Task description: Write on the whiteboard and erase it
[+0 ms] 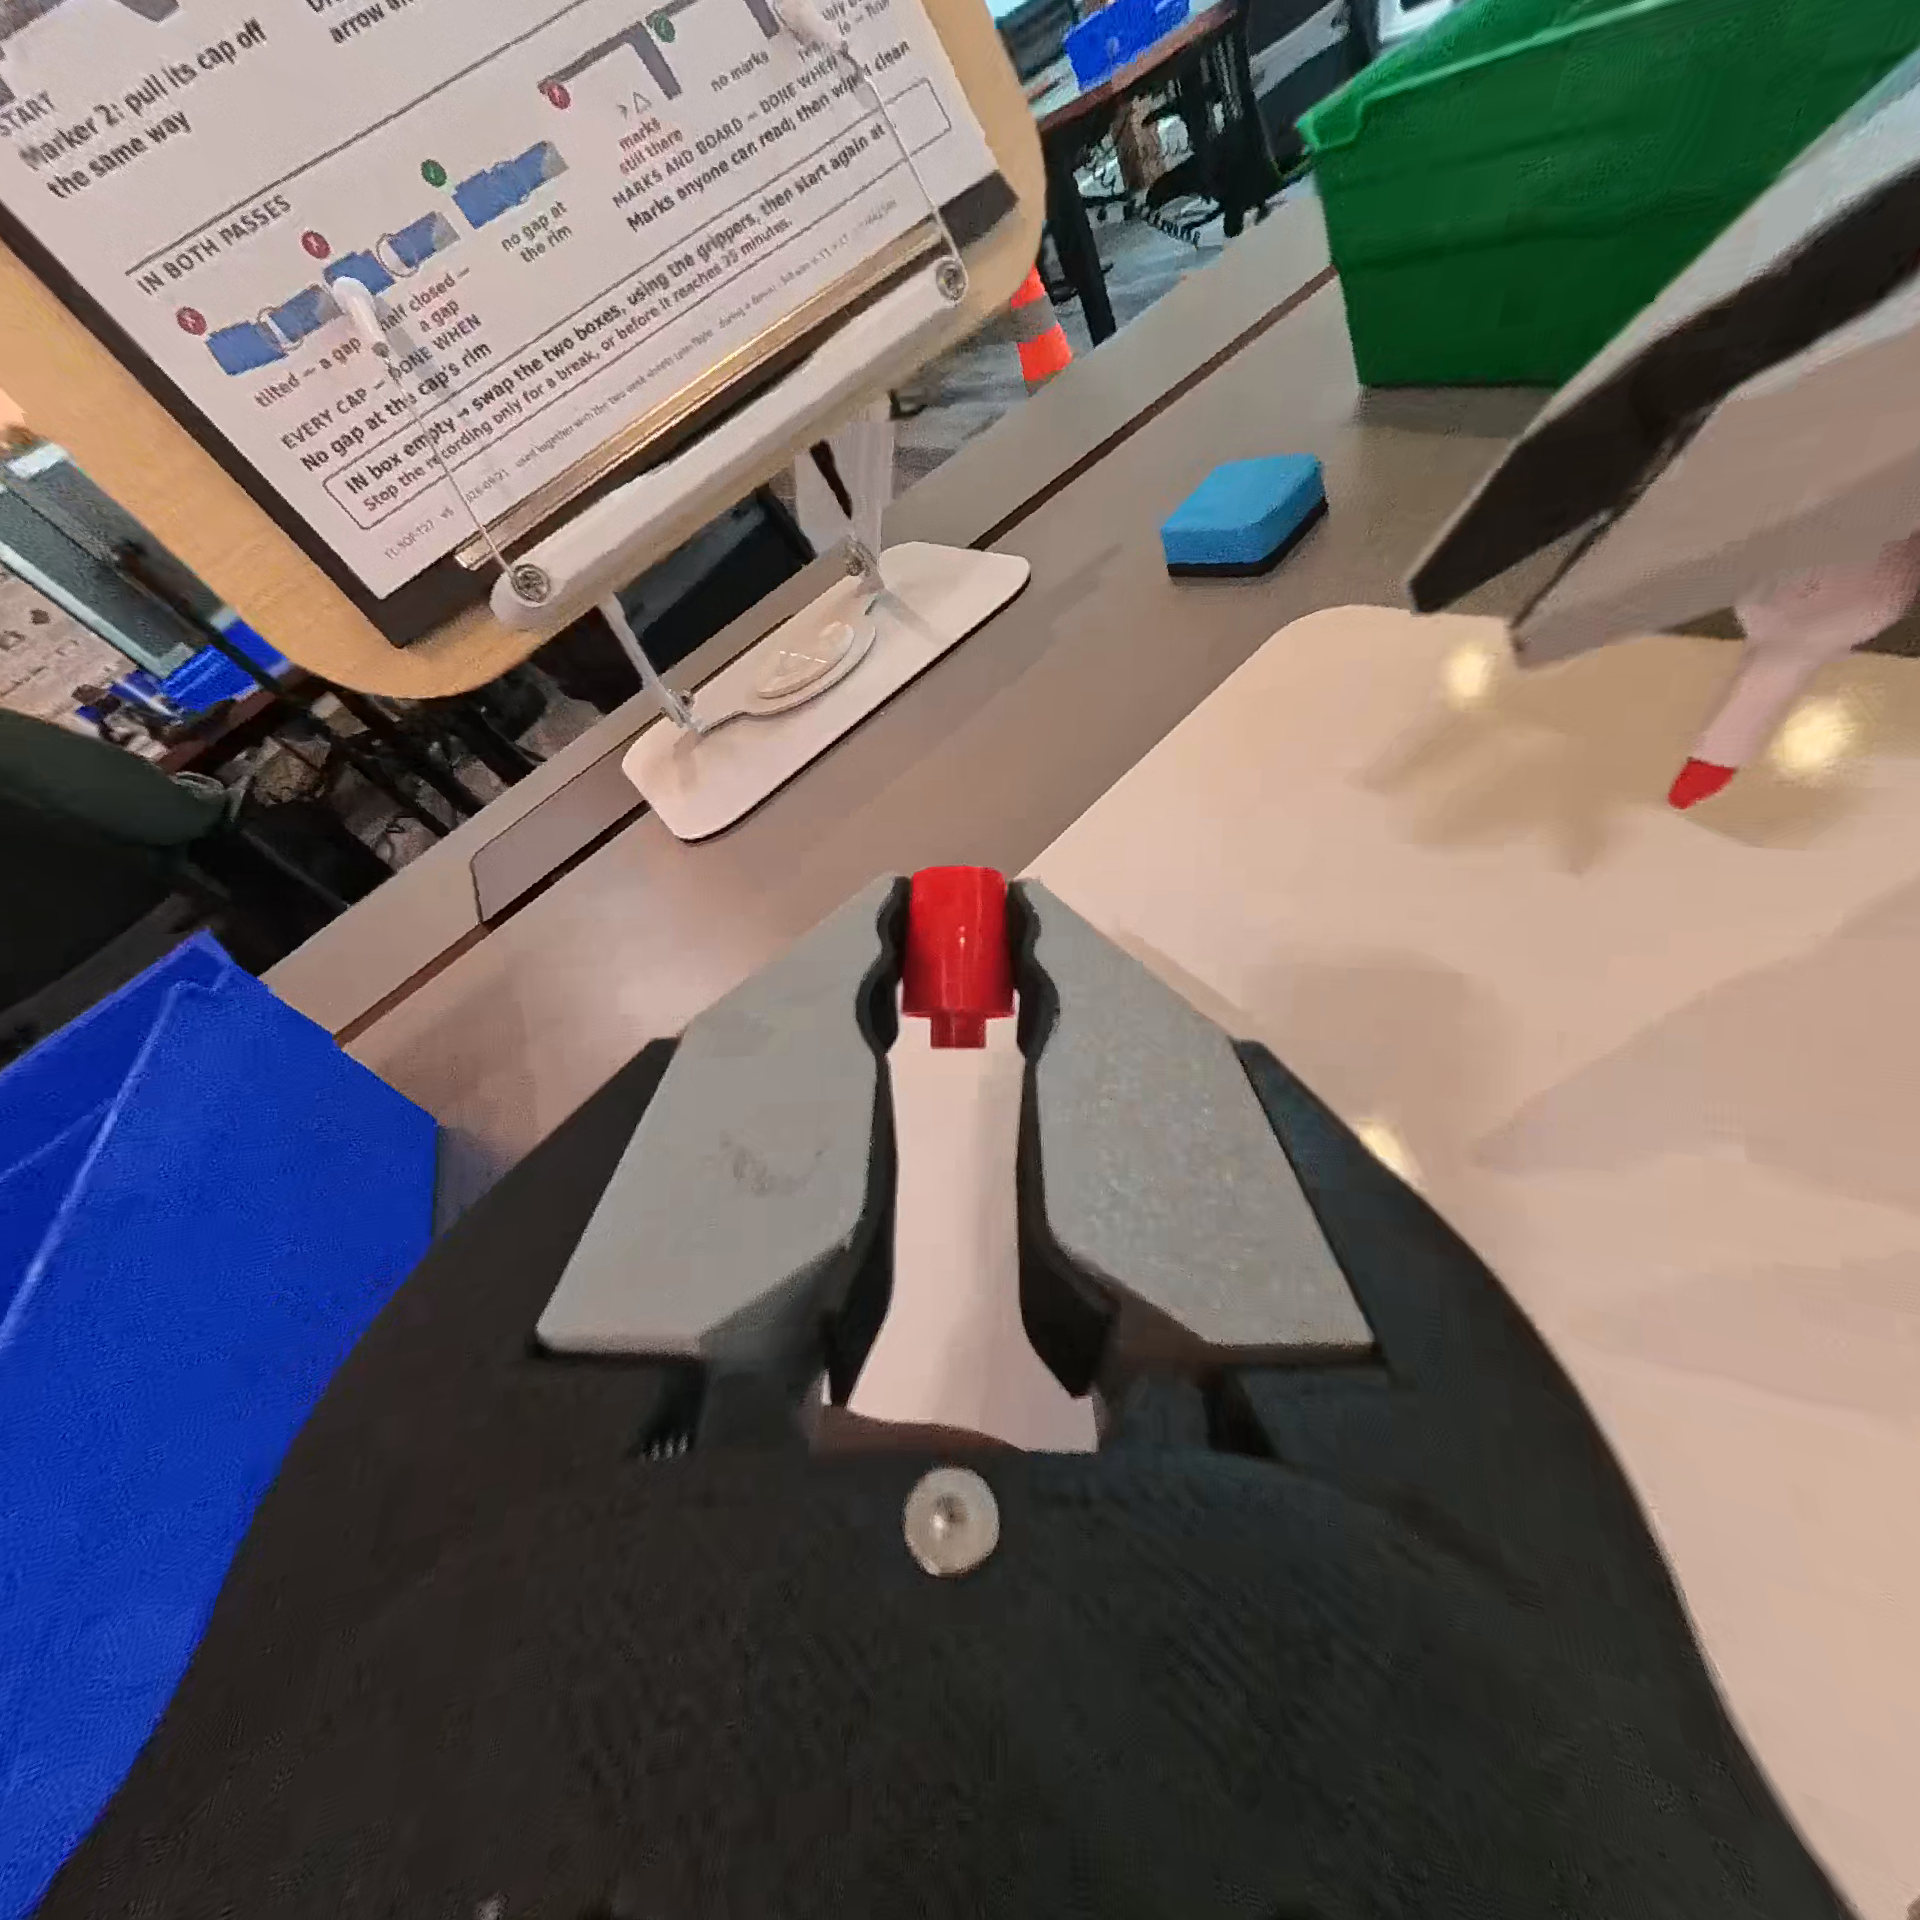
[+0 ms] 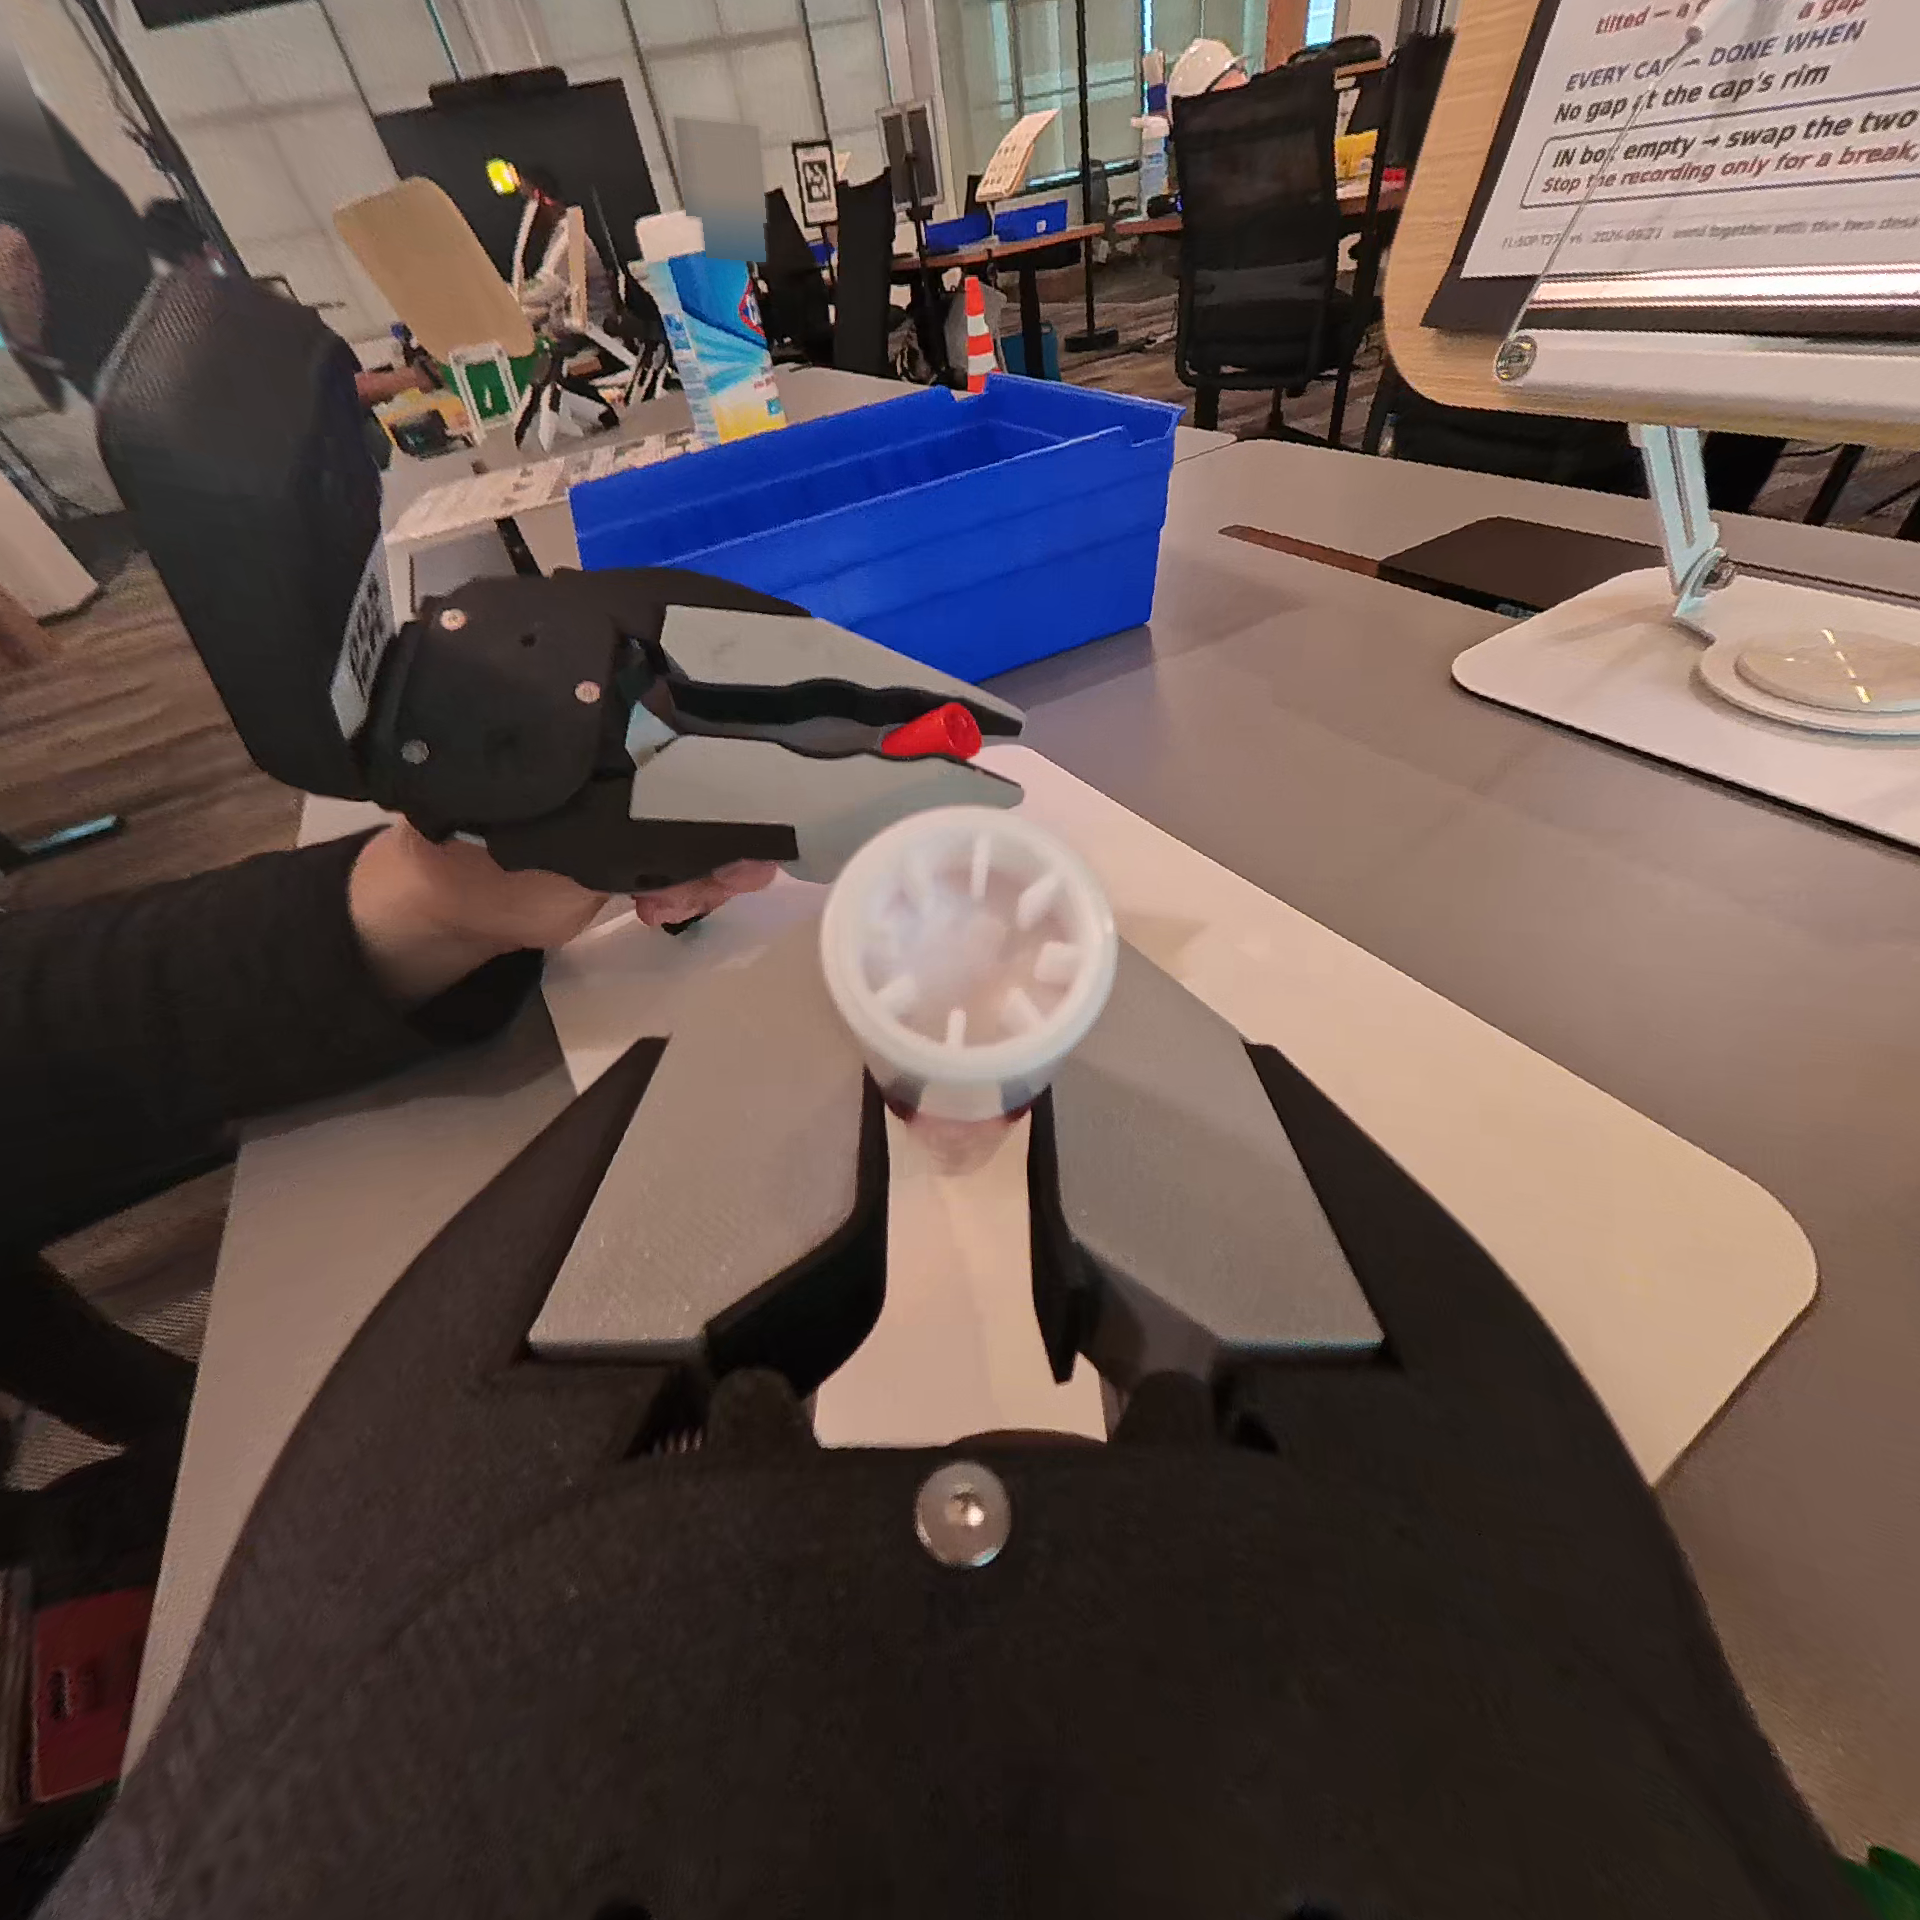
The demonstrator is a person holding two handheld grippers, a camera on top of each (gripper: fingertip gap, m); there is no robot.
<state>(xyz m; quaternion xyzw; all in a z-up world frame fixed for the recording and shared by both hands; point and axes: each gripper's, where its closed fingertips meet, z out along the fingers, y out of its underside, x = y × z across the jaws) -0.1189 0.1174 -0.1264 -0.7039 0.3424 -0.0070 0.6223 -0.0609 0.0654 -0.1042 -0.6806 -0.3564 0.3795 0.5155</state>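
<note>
Two grippers divide one uncapped pen between them. The left gripper [image 1: 956,940] has its fingers closed narrowly on the red cap [image 1: 956,951], which sits right at the fingertips over the whiteboard's left edge. Keeping the cap pinched there, off to the side, looks like a way to leave the writing surface free and the cap ready for refitting.

The right gripper [image 2: 961,1081] grips the marker [image 2: 968,961] across its white barrel, fingers drawn in tight on it. In the right wrist view the barrel's hollow back end faces the camera, so the long axis runs roughly away from the lens. The left wrist view shows the same marker slanting down and leftward out of the gripper, its red tip [image 1: 1701,781] aimed at the whiteboard [image 1: 1351,987]. The tip is just above or at the surface toward the far right part of the board; whether it touches I cannot tell. That steep downward tilt suits writing, and I judge the first stroke is about to start, since no marks show on the board.

The whiteboard lies flat on the grey worktop [image 1: 1039,675], near its front. A blue eraser [image 1: 1242,511] waits on the worktop just beyond the board's far edge, within reach for wiping. A blue bin [image 2: 883,520] stands to the left and a green bin [image 1: 1558,208] at the far right.
</note>
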